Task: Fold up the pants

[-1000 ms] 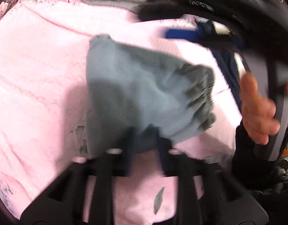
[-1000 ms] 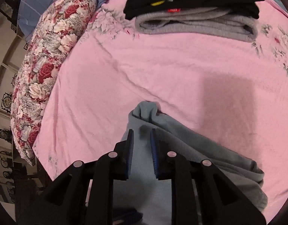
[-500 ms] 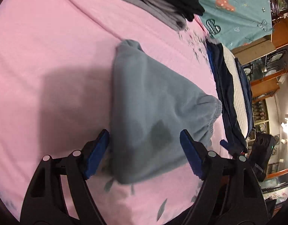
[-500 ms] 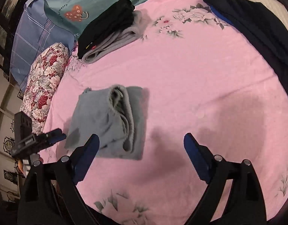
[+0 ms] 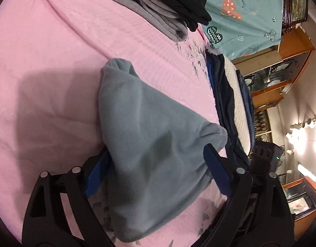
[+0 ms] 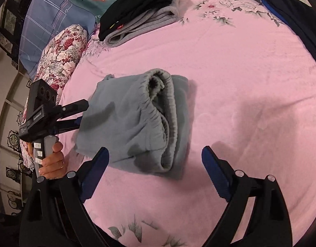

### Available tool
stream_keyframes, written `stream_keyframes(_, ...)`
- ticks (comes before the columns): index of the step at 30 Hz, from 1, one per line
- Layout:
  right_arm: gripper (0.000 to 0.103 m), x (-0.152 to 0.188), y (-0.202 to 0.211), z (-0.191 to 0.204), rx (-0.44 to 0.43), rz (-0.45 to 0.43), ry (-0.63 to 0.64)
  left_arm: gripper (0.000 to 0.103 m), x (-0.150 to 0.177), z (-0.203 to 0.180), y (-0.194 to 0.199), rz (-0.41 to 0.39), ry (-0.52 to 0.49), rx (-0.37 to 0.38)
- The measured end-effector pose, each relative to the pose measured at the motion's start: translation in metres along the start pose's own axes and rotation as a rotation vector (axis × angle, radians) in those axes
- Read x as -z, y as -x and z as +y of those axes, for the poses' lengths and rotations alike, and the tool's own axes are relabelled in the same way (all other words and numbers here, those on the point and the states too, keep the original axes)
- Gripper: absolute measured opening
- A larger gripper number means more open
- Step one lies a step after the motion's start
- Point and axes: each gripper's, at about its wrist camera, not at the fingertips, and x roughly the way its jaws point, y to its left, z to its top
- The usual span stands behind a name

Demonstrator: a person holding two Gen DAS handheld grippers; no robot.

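The grey-blue fleece pants (image 6: pixel 137 121) lie folded in a compact bundle on the pink bedsheet (image 6: pixel 240 72), elastic waistband on top facing right. In the left wrist view the pants (image 5: pixel 149 144) fill the middle. My left gripper (image 5: pixel 156 168) is open, its blue-padded fingers straddling the near edge of the bundle; it shows in the right wrist view (image 6: pixel 79 113) at the bundle's left side. My right gripper (image 6: pixel 155 164) is open and empty, just in front of the bundle's near edge.
A stack of folded black and grey clothes (image 6: pixel 137 12) lies at the far side of the bed. Dark navy garments (image 6: pixel 292 16) lie along the right edge. A floral pillow (image 6: pixel 59 55) and a checked blue pillow (image 6: pixel 50 14) lie at the left.
Both grippers let go of the pants a second ago and opened wide. The left gripper has since moved closer, so its fingers now flank the bundle; the right has drawn nearer too.
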Motion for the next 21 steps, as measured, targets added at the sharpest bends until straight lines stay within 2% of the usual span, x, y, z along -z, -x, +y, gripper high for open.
stream_keyframes(3, 0.092, -0.013, -0.019, -0.004, 0.011, 0.03, -0.034, 0.09, 0.002, -0.003, -0.001, -0.003, -0.021, -0.016)
stream_keyframes(8, 0.092, -0.023, -0.029, -0.001, 0.006, 0.004, -0.027, 0.087, 0.004, -0.003, 0.002, -0.007, -0.022, -0.019)
stream_keyframes(10, 0.079, -0.024, -0.032, 0.002, 0.005, 0.0, -0.005, 0.077, 0.005, -0.004, 0.003, -0.017, -0.021, -0.045)
stream_keyframes(11, 0.067, -0.024, -0.033, 0.003, 0.028, -0.005, 0.008, 0.073, 0.006, -0.004, 0.002, -0.021, -0.027, -0.064)
stream_keyframes(12, 0.06, -0.025, -0.034, 0.004, 0.038, -0.006, 0.019, 0.066, 0.007, -0.006, 0.002, -0.024, -0.039, -0.086)
stream_keyframes(14, 0.055, -0.027, -0.035, 0.002, 0.015, 0.0, 0.014, 0.055, 0.007, -0.008, -0.001, -0.019, -0.056, -0.107)
stream_keyframes(16, 0.046, -0.029, -0.038, 0.0, -0.014, 0.009, 0.001, 0.037, 0.008, -0.007, -0.003, -0.014, -0.05, -0.119)
stream_keyframes(18, 0.029, -0.029, -0.041, 0.0, -0.028, 0.017, -0.004, 0.021, 0.009, -0.004, 0.0, -0.024, -0.02, -0.124)
stream_keyframes(21, 0.023, -0.028, -0.036, 0.005, -0.019, 0.01, 0.002, 0.02, 0.015, -0.009, 0.015, -0.064, -0.013, -0.086)
